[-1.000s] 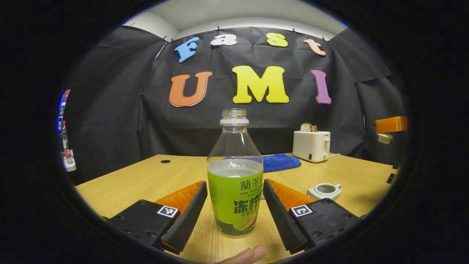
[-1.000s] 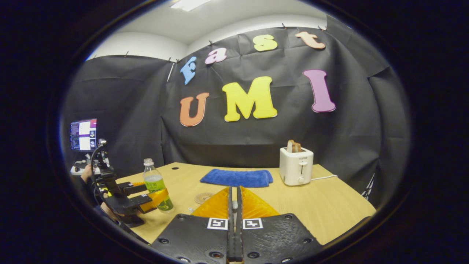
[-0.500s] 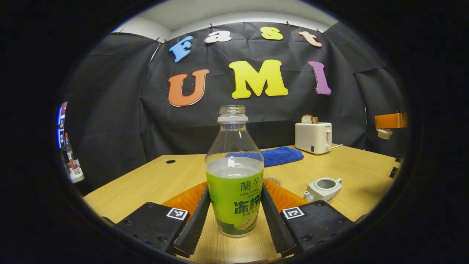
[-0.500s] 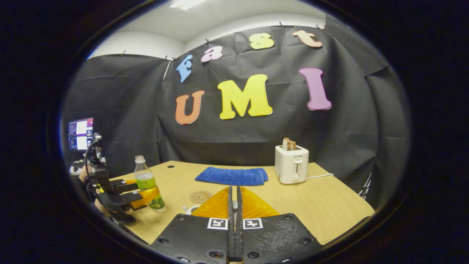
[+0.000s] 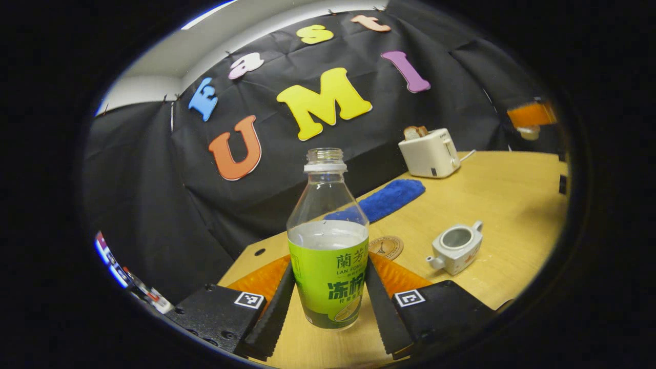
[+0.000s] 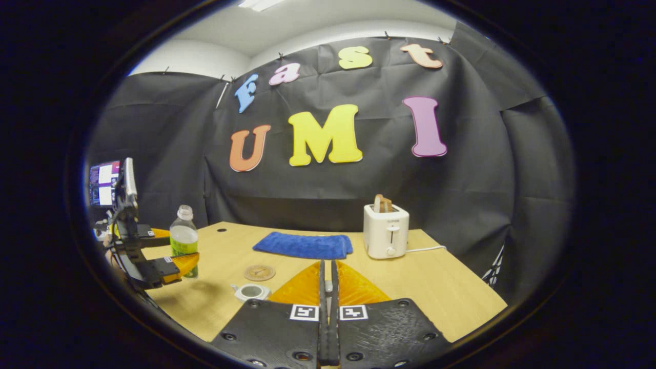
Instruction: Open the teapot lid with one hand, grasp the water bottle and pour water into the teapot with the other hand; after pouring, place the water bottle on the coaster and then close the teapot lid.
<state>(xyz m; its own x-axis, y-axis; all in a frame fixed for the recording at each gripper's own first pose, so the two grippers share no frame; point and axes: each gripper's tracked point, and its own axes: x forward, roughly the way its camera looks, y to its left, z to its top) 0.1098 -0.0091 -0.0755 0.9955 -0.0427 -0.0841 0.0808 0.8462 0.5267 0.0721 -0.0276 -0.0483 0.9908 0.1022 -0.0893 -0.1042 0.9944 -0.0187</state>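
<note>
Table: a pale wooden table [image 6: 451,292] stands in a booth hung with black cloth [image 6: 492,169], under a white ceiling [image 6: 307,20].
Left gripper: the left gripper [image 5: 328,297] clamps both fingers on the green-labelled lower half of the water bottle [image 5: 328,241]; from the right gripper view, the same gripper [image 6: 177,251] holds the bottle [image 6: 183,241] at the table's left end.
Water bottle: uncapped and part full, it appears lifted off the table, which tilts behind it in the left gripper view.
Teapot: the white teapot [image 5: 456,248] sits lidless on the table, its mouth open; in the right gripper view it [image 6: 250,292] lies just left of the right gripper's fingers.
Coaster: a round brown coaster [image 5: 385,247] lies bare between the bottle and the teapot, just in front of the towel.
Right gripper: the right gripper [image 6: 328,282] has its jaws pressed together; what they hold cannot be told.
Background: a blue towel [image 6: 303,245] lies near the back edge, beside a white toaster [image 6: 385,230] loaded with bread.
Far left: a lit screen [image 6: 105,182] glows beyond the table.
</note>
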